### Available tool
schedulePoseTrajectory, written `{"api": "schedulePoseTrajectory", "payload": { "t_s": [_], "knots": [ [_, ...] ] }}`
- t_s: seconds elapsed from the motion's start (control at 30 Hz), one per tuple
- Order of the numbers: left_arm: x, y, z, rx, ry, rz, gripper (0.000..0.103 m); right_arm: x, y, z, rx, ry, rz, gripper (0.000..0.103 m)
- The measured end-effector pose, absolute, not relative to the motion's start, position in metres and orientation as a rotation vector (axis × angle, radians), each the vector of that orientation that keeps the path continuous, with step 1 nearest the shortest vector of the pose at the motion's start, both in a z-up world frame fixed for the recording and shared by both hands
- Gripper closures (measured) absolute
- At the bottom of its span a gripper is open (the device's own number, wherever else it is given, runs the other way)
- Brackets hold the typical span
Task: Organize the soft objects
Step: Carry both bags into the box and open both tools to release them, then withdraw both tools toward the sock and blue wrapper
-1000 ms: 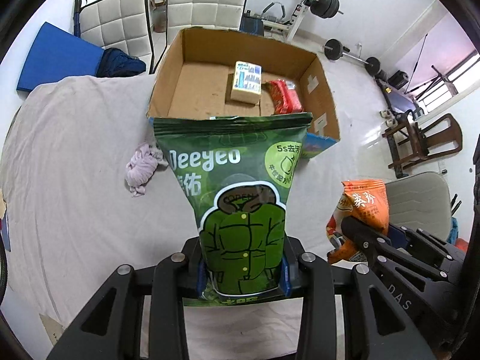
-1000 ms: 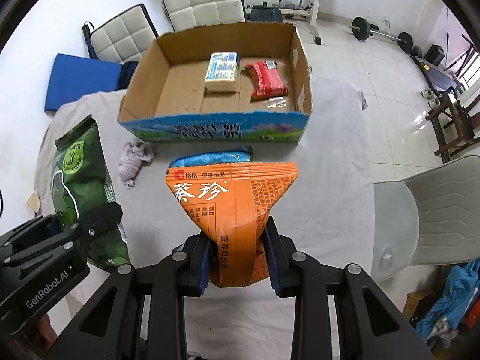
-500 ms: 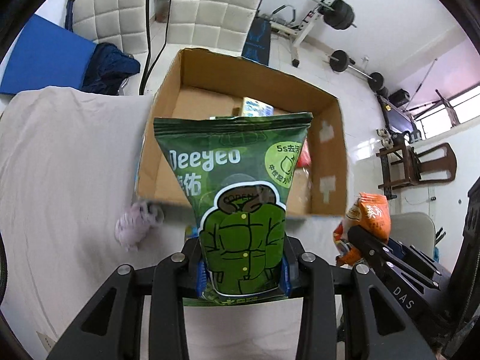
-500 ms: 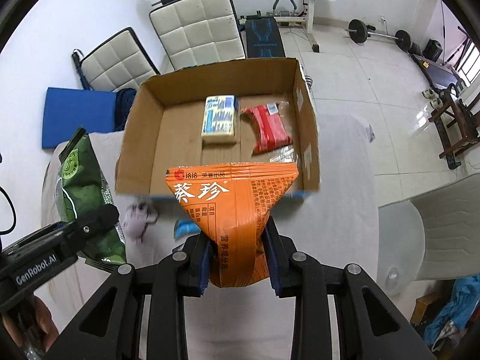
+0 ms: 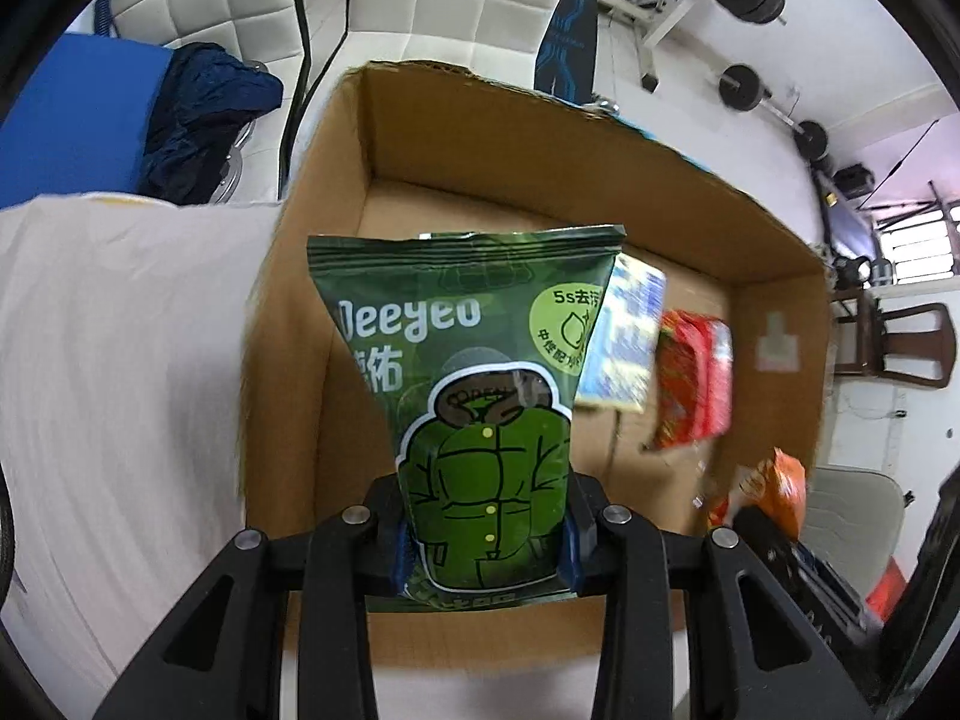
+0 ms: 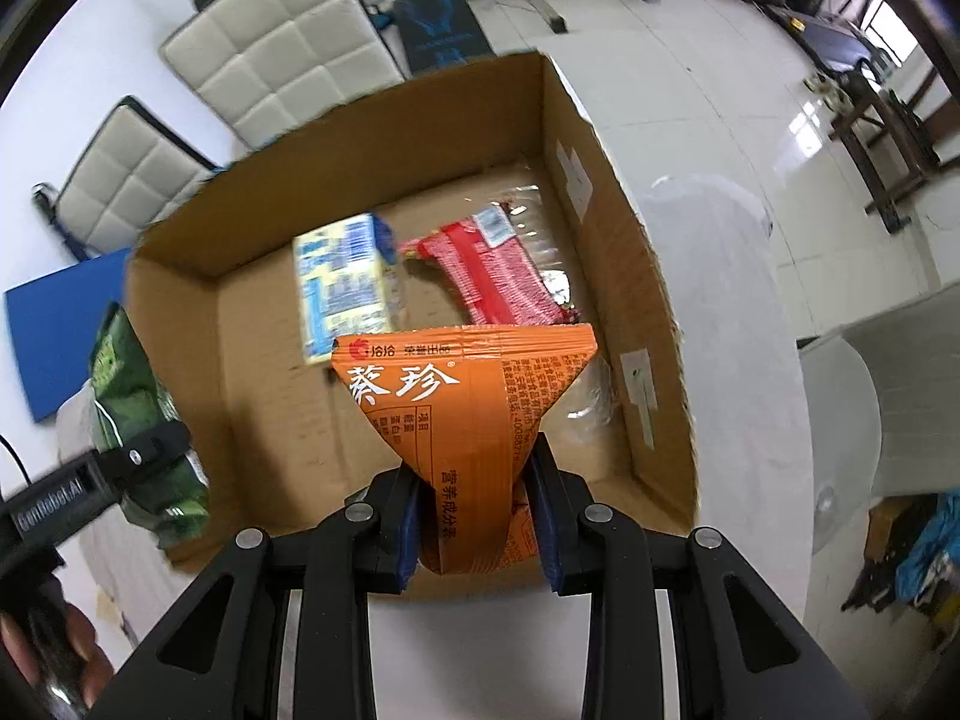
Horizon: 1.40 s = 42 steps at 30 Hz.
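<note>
1. Two packs already lying in the cardboard box (image 6: 606, 276): blue-and-white pack (image 6: 345, 285) left, red packet (image 6: 498, 279) right.
2. Left gripper (image 5: 487, 531) clamped on the green pouch (image 5: 474, 372), held above the box's near-left part.
3. Right gripper (image 6: 477, 519) clamped on the orange bag (image 6: 474, 414), over the near edge.
4. Likely left: lowering and releasing both.

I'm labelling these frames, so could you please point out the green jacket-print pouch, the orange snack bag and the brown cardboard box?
Green jacket-print pouch (image 5: 480, 408): left wrist view, on the printed jacket.
Orange snack bag (image 6: 462, 408): right wrist view, on its front panel.
Brown cardboard box (image 6: 606, 276): right wrist view, on its right inner wall.
</note>
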<state>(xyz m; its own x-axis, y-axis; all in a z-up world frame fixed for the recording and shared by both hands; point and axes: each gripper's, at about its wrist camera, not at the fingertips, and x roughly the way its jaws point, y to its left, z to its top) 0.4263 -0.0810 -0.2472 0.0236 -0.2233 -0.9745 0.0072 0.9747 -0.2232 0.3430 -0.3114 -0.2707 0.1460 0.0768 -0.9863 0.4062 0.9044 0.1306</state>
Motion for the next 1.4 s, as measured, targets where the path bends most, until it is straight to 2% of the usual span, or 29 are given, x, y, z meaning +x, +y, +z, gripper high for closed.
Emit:
{"api": "schedulePoseTrajectory", "payload": {
  "t_s": [0.27,0.63,0.73,0.77,0.8,0.83,0.87,0.9,0.97,1.03,1.1,1.23,1.3,1.4],
  "knots": [
    [0.467,-0.102,-0.288,-0.073,1.591,-0.184,0.07,0.351,-0.322,-0.309,0.527,1.414,-0.355,0.07],
    [0.48,-0.112,-0.306,-0.004,1.641,-0.18,0.068,0.355,-0.316,-0.333,0.544,1.456,-0.415,0.069],
    [0.48,-0.109,-0.305,-0.008,1.642,-0.172,0.065,0.359,-0.315,-0.341,0.549,1.487,-0.409,0.069],
    [0.479,-0.108,-0.304,-0.01,1.645,-0.167,0.059,0.359,-0.315,-0.342,0.552,1.493,-0.407,0.067],
    [0.478,-0.107,-0.302,-0.013,1.647,-0.159,0.051,0.36,-0.315,-0.343,0.551,1.496,-0.406,0.059],
    [0.478,-0.106,-0.301,-0.016,1.647,-0.155,0.047,0.36,-0.314,-0.342,0.545,1.49,-0.407,0.052],
    [0.477,-0.105,-0.297,-0.024,1.638,-0.156,0.046,0.36,-0.313,-0.34,0.542,1.484,-0.403,0.038],
    [0.476,-0.104,-0.294,-0.026,1.63,-0.16,0.045,0.36,-0.312,-0.338,0.538,1.477,-0.397,0.028],
    [0.471,-0.104,-0.285,-0.023,1.612,-0.166,0.042,0.361,-0.309,-0.332,0.527,1.463,-0.391,0.025],
    [0.466,-0.104,-0.277,-0.03,1.598,-0.175,0.034,0.362,-0.306,-0.326,0.519,1.455,-0.383,0.024],
    [0.46,-0.104,-0.268,-0.03,1.588,-0.182,0.022,0.361,-0.304,-0.321,0.514,1.448,-0.371,0.011],
    [0.449,-0.099,-0.25,-0.019,1.555,-0.174,0.017,0.354,-0.3,-0.306,0.476,1.434,-0.357,0.009],
    [0.438,-0.096,-0.239,-0.014,1.529,-0.168,0.007,0.348,-0.301,-0.296,0.456,1.422,-0.356,0.004],
    [0.427,-0.089,-0.229,0.002,1.483,-0.175,0.005,0.336,-0.298,-0.281,0.377,1.384,-0.335,0.0]
  ]
}}
